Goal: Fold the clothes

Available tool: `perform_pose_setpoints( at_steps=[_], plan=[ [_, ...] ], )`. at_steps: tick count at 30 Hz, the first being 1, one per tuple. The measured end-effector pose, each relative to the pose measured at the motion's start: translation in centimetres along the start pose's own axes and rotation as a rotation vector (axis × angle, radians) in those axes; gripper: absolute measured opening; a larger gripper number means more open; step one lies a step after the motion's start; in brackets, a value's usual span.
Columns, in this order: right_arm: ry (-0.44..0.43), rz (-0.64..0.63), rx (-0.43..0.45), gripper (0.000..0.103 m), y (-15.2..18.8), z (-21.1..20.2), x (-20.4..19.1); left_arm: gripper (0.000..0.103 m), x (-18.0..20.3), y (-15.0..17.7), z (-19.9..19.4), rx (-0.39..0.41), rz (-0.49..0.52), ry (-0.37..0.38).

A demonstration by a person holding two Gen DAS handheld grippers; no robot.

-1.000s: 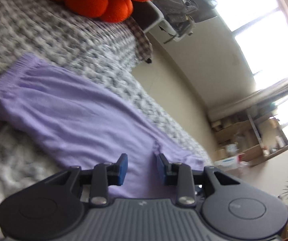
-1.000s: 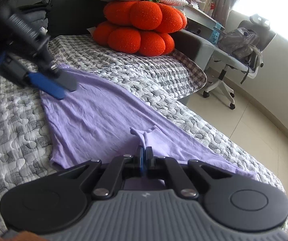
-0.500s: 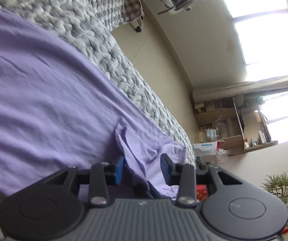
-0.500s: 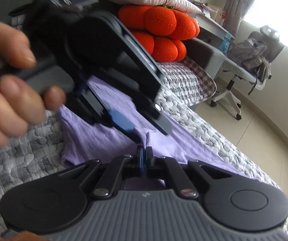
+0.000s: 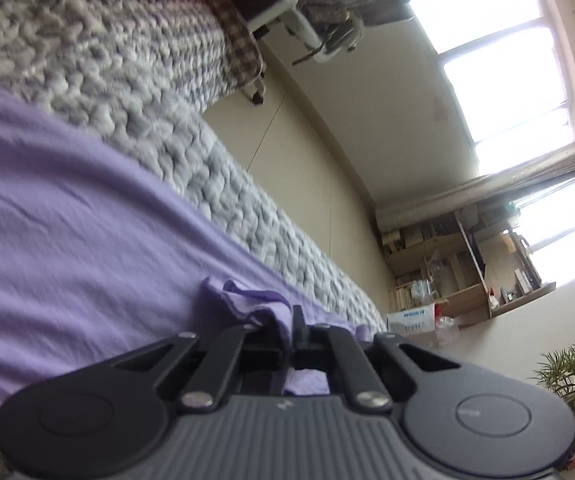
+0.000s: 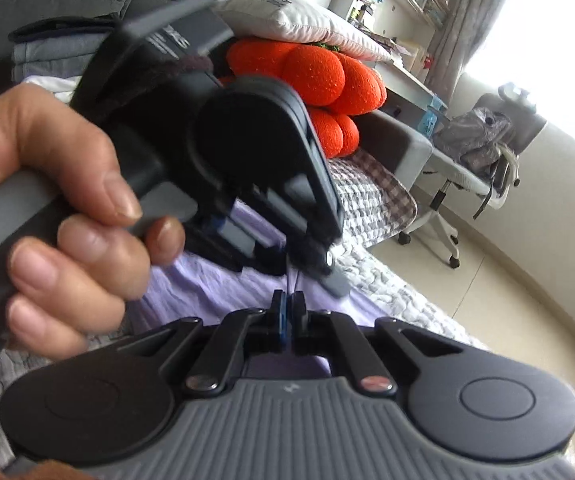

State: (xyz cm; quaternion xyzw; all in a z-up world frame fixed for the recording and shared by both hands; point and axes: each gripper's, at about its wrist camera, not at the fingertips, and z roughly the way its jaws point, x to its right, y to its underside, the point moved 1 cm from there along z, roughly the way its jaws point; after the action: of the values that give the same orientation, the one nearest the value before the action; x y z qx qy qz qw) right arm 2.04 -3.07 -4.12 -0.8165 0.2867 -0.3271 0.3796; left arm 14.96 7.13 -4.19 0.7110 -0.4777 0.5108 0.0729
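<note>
A lilac garment (image 5: 67, 240) lies spread on the grey quilted bed cover (image 5: 107, 60). In the left wrist view my left gripper (image 5: 291, 328) is closing its jaws on a bunched fold of that garment (image 5: 247, 300), and the cloth sits pinched between the pads. My right gripper (image 6: 288, 300) holds a thin pinch of the same lilac cloth (image 6: 207, 292); its jaws are opening slightly with the cloth still between them. Just above it, the right wrist view shows the left gripper (image 6: 307, 268), held by a person's hand (image 6: 67, 240). The two grippers are nearly touching.
An orange segmented cushion (image 6: 319, 76) and a white pillow (image 6: 295, 20) sit at the head of the bed. Folded clothes (image 6: 47, 56) are stacked at the back left. An office chair (image 6: 479, 152) stands on the tiled floor beyond the bed's edge. A potted plant (image 5: 571, 380) is by the window.
The left gripper has come across the garment to the right gripper and gone from open to shut on the raised fold. The right gripper has stayed put, holding the cloth.
</note>
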Motion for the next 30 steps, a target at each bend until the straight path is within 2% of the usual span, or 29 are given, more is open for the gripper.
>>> perform_pose_setpoints(
  at_steps=[2,6,7,10,14,19,22,24,27,28,30],
  plan=[
    [-0.016,0.006,-0.018,0.013,0.2,0.2,0.1,0.002,-0.1,-0.7,-0.6,0.020,0.006,0.007],
    [-0.045,0.003,-0.054,0.014,0.8,0.5,0.4,0.003,-1.1,-2.0,-1.8,0.055,-0.003,0.003],
    [-0.047,0.010,-0.052,0.018,0.7,0.5,0.9,0.003,-1.5,-2.3,-2.1,0.059,-0.007,0.002],
    [-0.051,0.043,-0.027,0.050,0.5,-0.2,2.6,0.003,-2.8,-2.7,-3.5,0.066,-0.021,-0.002],
    [-0.032,0.014,-0.047,0.054,1.0,-0.6,4.4,0.003,-3.0,-3.3,-5.5,0.122,-0.032,0.005],
    [-0.020,-0.028,-0.150,0.054,3.1,0.6,6.1,0.003,-4.2,-3.8,-7.7,0.196,-0.054,-0.008],
    [-0.020,-0.013,-0.170,0.052,3.4,1.1,6.4,0.003,-4.8,-3.9,-8.3,0.210,-0.056,-0.029],
    [-0.033,-0.011,-0.158,0.042,3.1,1.0,6.2,0.003,-5.2,-3.9,-8.7,0.221,-0.059,-0.042],
    [-0.043,-0.018,-0.150,0.014,3.2,0.7,5.7,0.003,-5.5,-4.0,-10.0,0.255,-0.056,-0.053],
    [-0.041,-0.026,-0.151,0.010,3.4,0.7,5.5,0.003,-5.6,-4.1,-10.4,0.267,-0.054,-0.058],
    [-0.040,-0.047,-0.151,0.010,3.6,1.0,5.2,0.003,-5.8,-4.2,-11.0,0.284,-0.045,-0.075]
  ],
)
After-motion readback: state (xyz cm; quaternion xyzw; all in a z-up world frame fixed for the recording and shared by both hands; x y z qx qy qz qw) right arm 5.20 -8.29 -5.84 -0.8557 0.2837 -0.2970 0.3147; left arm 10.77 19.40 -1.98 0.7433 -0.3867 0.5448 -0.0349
